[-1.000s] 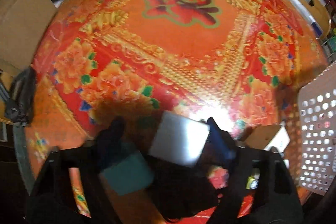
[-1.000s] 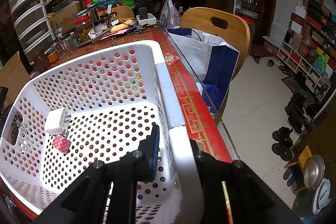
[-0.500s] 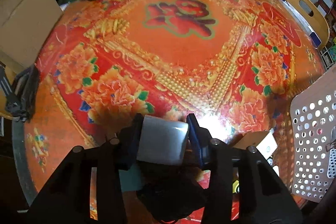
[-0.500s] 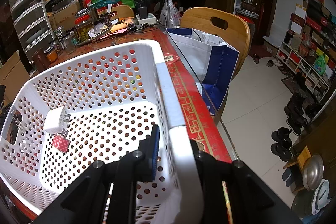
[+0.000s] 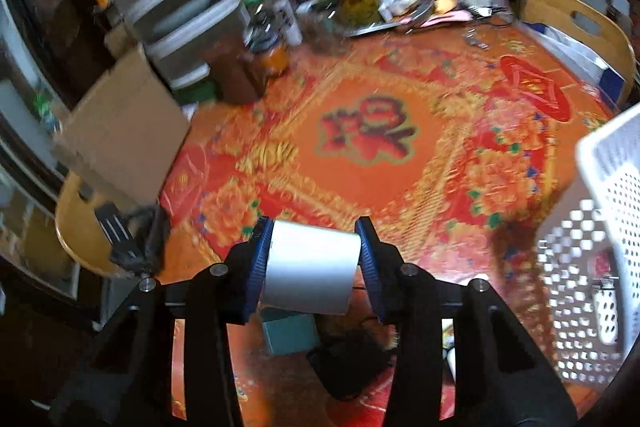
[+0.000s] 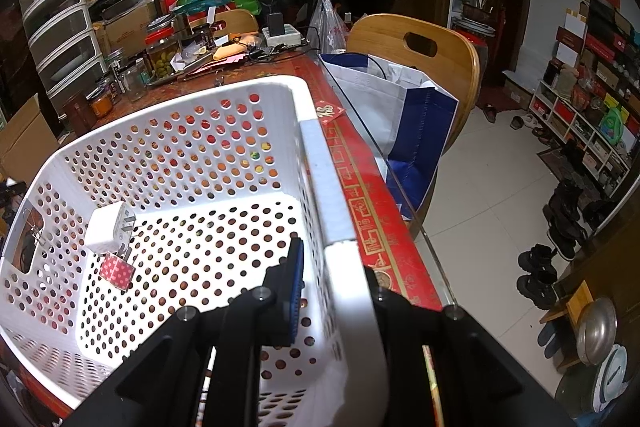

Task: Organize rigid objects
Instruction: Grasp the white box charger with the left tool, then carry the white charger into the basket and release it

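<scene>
While the left view is smeared with blur, I can still make out my left gripper pinching a white box squarely between its two blue pads, low in the centre of the frame and lifted clear of the bench with its red and orange floral cover. Below the box, at the bottom of the frame, a teal block and a dark object lie on the bench, too blurred to name. At the right edge I see the perforated white basket. On the right view, my right gripper is clamped on the basket's right-hand rim, one finger inside the wall and the other outside. Inside the basket, at the left of the frame, a white charger plug rests just above a small red dotted piece, the two touching.
</scene>
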`<state>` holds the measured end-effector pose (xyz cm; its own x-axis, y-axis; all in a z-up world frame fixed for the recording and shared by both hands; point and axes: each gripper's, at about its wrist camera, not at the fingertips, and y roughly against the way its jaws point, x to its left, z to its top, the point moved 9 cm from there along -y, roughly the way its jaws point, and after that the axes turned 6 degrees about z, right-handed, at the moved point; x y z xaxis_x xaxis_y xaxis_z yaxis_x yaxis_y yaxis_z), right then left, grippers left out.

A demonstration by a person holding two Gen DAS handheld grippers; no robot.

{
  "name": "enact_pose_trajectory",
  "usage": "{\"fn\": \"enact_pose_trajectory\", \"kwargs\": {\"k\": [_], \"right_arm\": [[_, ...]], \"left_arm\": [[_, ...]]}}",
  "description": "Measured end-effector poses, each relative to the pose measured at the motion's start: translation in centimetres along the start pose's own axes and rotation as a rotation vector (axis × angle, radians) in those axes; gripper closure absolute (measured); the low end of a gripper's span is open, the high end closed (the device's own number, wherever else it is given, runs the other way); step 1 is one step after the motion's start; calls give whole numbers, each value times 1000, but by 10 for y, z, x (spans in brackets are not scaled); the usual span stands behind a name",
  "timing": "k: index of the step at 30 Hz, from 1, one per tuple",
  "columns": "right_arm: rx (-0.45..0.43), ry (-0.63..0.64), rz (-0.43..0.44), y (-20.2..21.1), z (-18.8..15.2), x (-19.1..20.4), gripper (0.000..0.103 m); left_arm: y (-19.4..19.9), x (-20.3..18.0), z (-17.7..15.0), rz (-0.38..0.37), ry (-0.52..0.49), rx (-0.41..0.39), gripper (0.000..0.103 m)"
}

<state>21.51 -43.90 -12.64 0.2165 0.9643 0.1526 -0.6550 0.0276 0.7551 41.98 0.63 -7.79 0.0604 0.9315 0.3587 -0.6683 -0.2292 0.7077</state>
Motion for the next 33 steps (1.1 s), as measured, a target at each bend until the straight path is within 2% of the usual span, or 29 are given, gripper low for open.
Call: {"fn": "enact_pose_trajectory", "kwargs": {"k": [13, 18, 25, 33], "right_arm": [[3, 4, 1, 0, 1, 1, 88], [2, 3, 3, 0, 1, 1, 88], [3, 5, 6, 0, 2, 2, 88], [1, 7, 19, -1, 2, 2, 87]], "left_arm": [[102, -73, 45, -52, -121, -160, 64], [138, -115, 55, -109, -180, -204, 64], [159, -182, 52, -172, -271, -209, 64], [151, -257, 31, -204, -412, -168, 64]]}}
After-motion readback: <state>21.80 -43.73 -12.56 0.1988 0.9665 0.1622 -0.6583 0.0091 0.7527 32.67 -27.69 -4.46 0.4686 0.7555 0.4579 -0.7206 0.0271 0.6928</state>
